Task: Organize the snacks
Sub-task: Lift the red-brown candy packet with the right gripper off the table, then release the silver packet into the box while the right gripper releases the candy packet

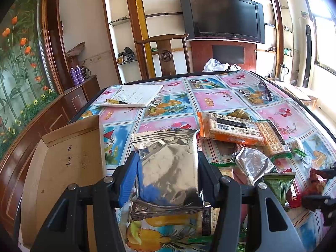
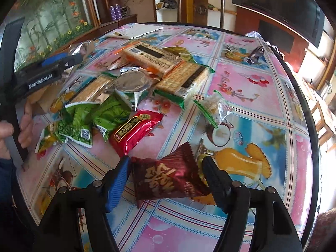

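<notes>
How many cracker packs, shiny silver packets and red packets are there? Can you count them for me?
Cracker packs: 3 (orange pack, green-edged pack, half-buried pack)
Silver packets: 2 (big silver packet in the left gripper, small silver packet)
Red packets: 2 (bright red packet, dark red packet in the right gripper)
Total: 7

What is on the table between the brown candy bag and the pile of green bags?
A red snack packet lies between the dark brown packet and the green packets, seen in the right wrist view.
</notes>
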`<state>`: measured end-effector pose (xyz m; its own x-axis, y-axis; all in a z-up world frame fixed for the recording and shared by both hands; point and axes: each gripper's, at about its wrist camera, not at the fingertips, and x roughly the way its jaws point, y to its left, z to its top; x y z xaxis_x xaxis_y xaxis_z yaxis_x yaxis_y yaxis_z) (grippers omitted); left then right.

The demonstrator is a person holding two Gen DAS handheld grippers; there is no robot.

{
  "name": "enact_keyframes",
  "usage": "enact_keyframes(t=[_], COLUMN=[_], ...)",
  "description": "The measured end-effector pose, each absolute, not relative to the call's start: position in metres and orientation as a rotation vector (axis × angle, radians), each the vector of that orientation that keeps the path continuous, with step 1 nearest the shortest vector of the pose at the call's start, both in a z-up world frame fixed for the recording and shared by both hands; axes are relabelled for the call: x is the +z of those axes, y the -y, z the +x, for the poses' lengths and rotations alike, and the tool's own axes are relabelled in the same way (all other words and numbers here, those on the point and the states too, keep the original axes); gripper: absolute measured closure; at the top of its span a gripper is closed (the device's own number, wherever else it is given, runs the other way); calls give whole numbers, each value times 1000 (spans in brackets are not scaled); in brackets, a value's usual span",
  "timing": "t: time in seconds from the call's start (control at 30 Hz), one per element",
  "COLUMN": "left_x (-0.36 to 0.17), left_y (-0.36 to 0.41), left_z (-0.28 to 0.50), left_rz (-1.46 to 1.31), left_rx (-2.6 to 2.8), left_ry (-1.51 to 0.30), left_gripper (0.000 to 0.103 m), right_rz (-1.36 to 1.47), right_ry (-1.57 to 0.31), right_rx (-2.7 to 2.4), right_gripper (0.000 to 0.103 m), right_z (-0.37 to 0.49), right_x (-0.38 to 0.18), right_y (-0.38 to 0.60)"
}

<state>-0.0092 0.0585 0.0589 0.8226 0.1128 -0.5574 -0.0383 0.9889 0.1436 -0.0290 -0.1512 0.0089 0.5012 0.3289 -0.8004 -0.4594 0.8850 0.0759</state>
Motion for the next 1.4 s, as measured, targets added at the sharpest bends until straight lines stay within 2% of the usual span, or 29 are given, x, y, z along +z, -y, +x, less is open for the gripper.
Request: enact_keyframes(t=[0.03,0.1,0.17,0.23,0.4,0.67,0.83,1.4], left_x=[59,59,60,62,67,83,89,99], left_y=[-58,-59,-58,-58,-59,-72,-87,-218], left_z=[-9,-9,-9,-10,-13,-17,-16,-13], left_rz=[127,125,123,118,102,49,19,-125], left_rx=[81,78,75,71,58,46,60,309], left_ry=[-599,-599,-596,-590,-574,-537,-541,-580], left_gripper=[49,49,49,49,49,49,49,49], right_rz=[-132,-103,-66,-33,70,154,216,162], right_ry=[-930,-924,-909,-886,-865,-729,-749,-786], right_rx=[499,500,508,500,414,346,392,712], right_gripper=[52,54,62,64,65,65,65,64], right_z=[-29,-28,-26,-25,-14,-15,-8,18], right_x=[10,11,14,17,20,40,42,77], right_y=[153,158,162,167,187,200,193,-22])
